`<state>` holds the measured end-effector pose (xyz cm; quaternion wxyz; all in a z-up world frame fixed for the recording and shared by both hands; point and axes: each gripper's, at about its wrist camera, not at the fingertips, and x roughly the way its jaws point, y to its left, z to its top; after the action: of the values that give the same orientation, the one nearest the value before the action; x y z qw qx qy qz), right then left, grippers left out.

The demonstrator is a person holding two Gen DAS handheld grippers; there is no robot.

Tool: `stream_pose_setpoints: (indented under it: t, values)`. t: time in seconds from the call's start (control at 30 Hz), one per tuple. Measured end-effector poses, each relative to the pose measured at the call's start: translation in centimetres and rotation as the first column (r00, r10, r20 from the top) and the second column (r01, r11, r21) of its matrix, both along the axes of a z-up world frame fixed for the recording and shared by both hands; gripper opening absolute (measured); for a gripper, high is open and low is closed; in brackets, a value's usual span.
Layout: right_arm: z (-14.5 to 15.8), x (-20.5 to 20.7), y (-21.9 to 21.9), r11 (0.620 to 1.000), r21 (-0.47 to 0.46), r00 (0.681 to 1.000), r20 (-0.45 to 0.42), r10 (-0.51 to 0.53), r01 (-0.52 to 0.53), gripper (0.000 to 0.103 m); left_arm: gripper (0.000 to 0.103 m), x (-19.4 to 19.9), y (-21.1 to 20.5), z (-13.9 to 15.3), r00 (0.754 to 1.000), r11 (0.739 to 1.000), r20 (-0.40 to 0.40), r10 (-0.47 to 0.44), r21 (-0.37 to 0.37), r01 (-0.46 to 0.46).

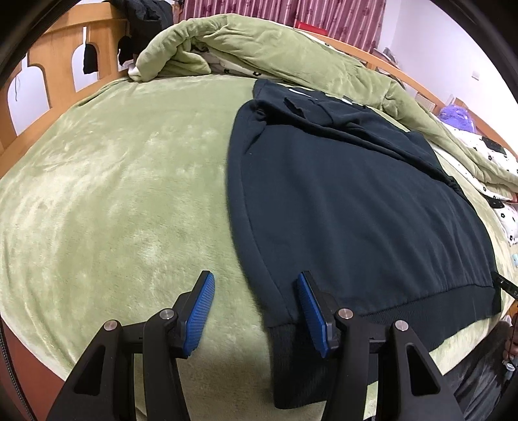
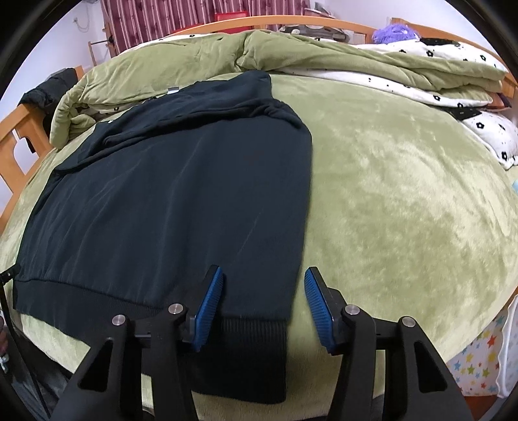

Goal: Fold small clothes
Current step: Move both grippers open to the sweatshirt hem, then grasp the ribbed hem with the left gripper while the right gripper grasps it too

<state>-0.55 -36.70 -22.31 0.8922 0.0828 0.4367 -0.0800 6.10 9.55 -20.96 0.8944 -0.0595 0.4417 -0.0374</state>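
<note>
A dark sweatshirt (image 1: 349,207) is lying flat on the green plush bed cover (image 1: 113,200), its ribbed hem (image 1: 404,302) nearest the cameras and hanging slightly over the near edge of the bed. Its sleeves are lying folded across the upper body, and the neck end is touching the rumpled green quilt (image 1: 259,48) piled along the far side.

The left gripper (image 1: 255,311) is hovering at the sweatshirt's left hem corner with its fingers apart; the blue pad (image 1: 310,314) of one finger is sitting over the hem, the other over bare cover. No cloth is pinched between them.

In the right wrist view, the right gripper (image 2: 264,307) is hovering at the sweatshirt's (image 2: 168,200) right hem corner (image 2: 259,327), fingers likewise apart, with the corner showing between and beneath them. Whether either pad is touching the fabric cannot be told.

Containers: none is showing with readable contents. A red box-like object (image 2: 230,16) is sitting by the striped curtain (image 2: 194,13) behind the bed; its contents are not visible.

The quilt (image 2: 200,55) is showing a white flower-print lining (image 2: 453,55) on the right side. A wooden bed frame (image 1: 64,48) is running behind it, with dark clothing (image 1: 142,22) draped over it. A purple fuzzy thing (image 2: 395,32) is resting at the far right, and star-print fabric (image 2: 479,359) is hanging below the bed's right edge.
</note>
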Motion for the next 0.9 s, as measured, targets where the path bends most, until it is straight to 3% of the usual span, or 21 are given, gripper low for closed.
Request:
stream_pose_setpoints:
  t: [0.4,0.67,0.73,0.9]
  values:
    - [-0.2,-1.3,0.4,0.997,0.066,0.999,-0.002,0.044,-0.043,0.053,0.05,0.2,-1.4,-0.7,0.998,0.998,-0.023,-0.055,-0.029,0.055]
    - [-0.7,0.1,1.3,0.999,0.017,0.999,-0.018,0.028,-0.028,0.052,0.049,0.6,-2.5,-0.9,0.998,0.998,-0.018,-0.064,0.013,0.064]
    - [-0.8,0.7,1.5,1.0,0.004,1.0,-0.015,0.024,-0.024,0.047,0.045,0.7,-2.7,-0.9,0.998,0.998,-0.013,-0.065,0.022,0.066]
    - [-0.3,1.1,2.4,0.998,-0.045,0.999,0.012,0.041,-0.041,0.016,0.023,0.7,-2.8,-0.6,0.998,0.998,0.011,-0.059,0.018,0.058]
